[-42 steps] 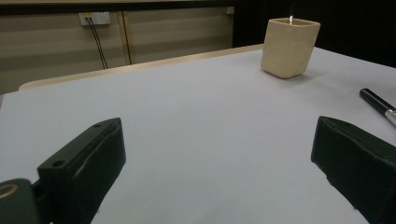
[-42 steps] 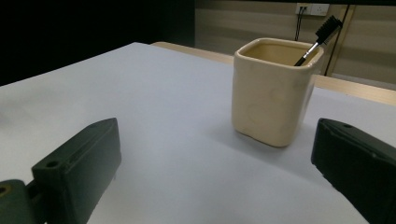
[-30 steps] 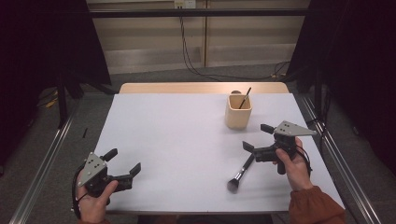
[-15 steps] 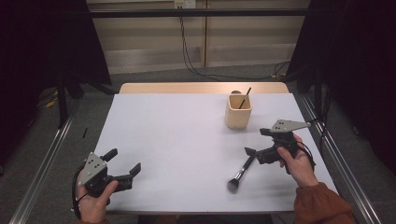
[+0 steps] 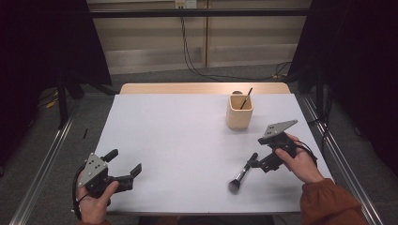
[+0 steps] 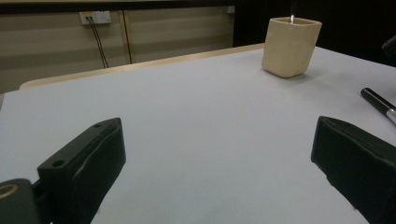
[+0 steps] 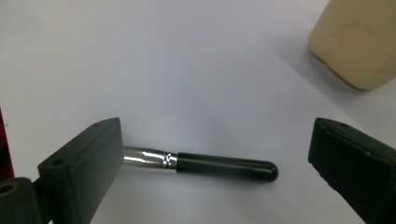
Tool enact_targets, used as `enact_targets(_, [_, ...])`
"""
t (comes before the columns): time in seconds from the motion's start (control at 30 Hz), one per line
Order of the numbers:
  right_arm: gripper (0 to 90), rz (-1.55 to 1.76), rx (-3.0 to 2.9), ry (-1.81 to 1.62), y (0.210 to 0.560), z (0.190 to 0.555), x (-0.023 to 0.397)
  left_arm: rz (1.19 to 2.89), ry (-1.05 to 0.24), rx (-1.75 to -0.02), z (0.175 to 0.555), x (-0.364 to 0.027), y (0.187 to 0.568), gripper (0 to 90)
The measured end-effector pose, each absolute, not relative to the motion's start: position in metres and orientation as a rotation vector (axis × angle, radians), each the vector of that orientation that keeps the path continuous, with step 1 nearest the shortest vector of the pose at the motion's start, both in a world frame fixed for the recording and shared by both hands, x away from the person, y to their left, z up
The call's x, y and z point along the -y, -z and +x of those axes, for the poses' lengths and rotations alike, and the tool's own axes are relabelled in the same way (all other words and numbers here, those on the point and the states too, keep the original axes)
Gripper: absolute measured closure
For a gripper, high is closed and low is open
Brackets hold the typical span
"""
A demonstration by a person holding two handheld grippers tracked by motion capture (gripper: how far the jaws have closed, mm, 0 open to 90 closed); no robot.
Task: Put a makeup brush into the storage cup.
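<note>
Both grippers' jaws stand apart: right gripper straddling the makeup brush, left gripper idle.

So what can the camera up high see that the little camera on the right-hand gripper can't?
High view alone: the left gripper, open at the table's near left edge, the person's hands, the brush's bristle head, the second brush standing in the cup, the floor and cables behind. Right gripper view alone: the silver ferrule close up, partly behind one jaw. Both: the makeup brush lying on the table, the beige cup, and the open right gripper.
</note>
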State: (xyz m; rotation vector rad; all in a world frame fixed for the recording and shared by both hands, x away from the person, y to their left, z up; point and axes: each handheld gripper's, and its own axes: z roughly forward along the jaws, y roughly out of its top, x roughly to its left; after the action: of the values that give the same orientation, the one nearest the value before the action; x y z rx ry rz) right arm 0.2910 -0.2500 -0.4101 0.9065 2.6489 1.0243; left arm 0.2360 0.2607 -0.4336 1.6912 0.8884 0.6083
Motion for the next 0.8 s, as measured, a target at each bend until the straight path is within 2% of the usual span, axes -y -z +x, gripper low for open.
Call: enact_targets(0.8, [7.7,0.435,-3.01,-0.74,0.42,0.303,0.216,1.701,-0.609,-0.883,0.237,-0.26,0.434,3.1])
